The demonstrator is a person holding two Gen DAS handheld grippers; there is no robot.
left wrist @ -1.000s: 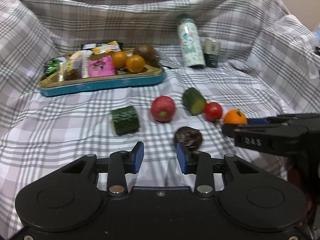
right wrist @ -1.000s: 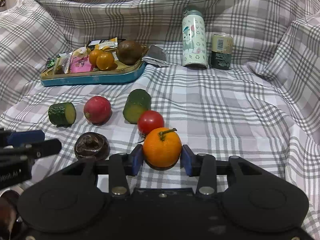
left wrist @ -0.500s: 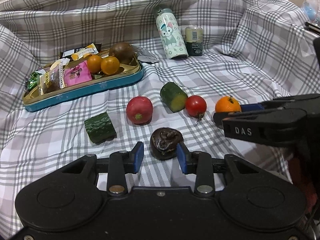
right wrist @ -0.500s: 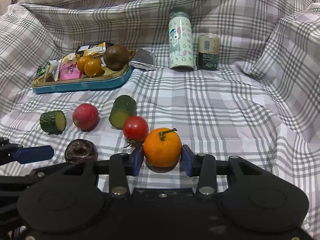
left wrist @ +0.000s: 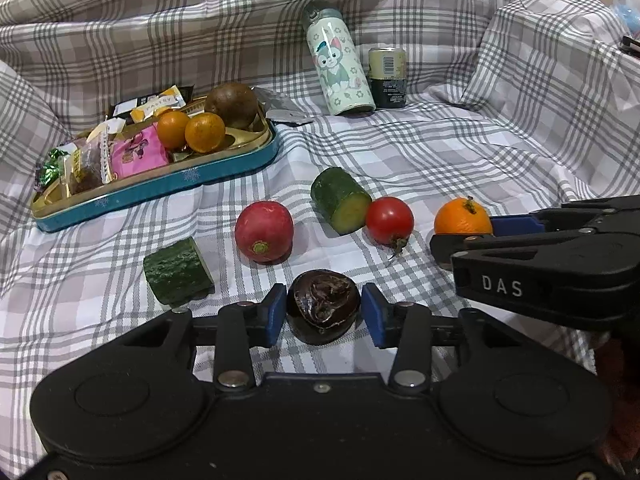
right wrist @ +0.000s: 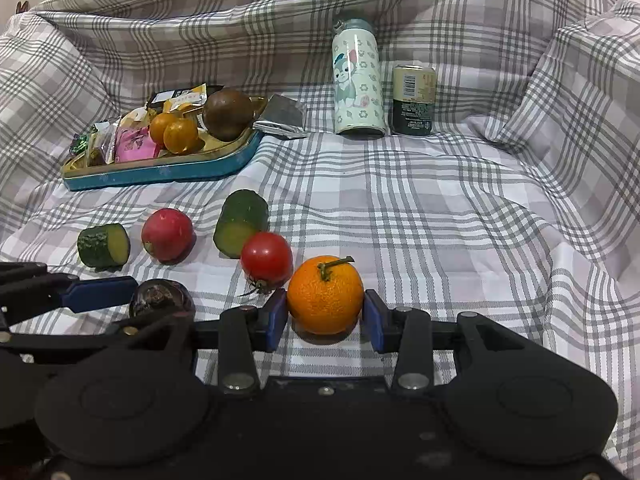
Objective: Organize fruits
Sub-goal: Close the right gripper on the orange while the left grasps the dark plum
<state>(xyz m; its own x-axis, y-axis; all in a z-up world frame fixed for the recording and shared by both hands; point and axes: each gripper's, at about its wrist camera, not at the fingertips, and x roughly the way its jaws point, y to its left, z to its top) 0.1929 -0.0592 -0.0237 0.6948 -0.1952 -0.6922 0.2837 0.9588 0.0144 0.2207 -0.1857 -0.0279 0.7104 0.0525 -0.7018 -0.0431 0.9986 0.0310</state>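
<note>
Though rind-only leftward, cucumber stub (right wrist: 103,246) cut-faced.

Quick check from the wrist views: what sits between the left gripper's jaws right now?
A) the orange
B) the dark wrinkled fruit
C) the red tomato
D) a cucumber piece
B: the dark wrinkled fruit lies on the cloth between the jaws of the left gripper; the orange sits in the right gripper.

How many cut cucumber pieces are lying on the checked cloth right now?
2: one dark green cucumber chunk left of the red radish; the other cucumber chunk between the radish and the red tomato. None looks hidden.
</note>
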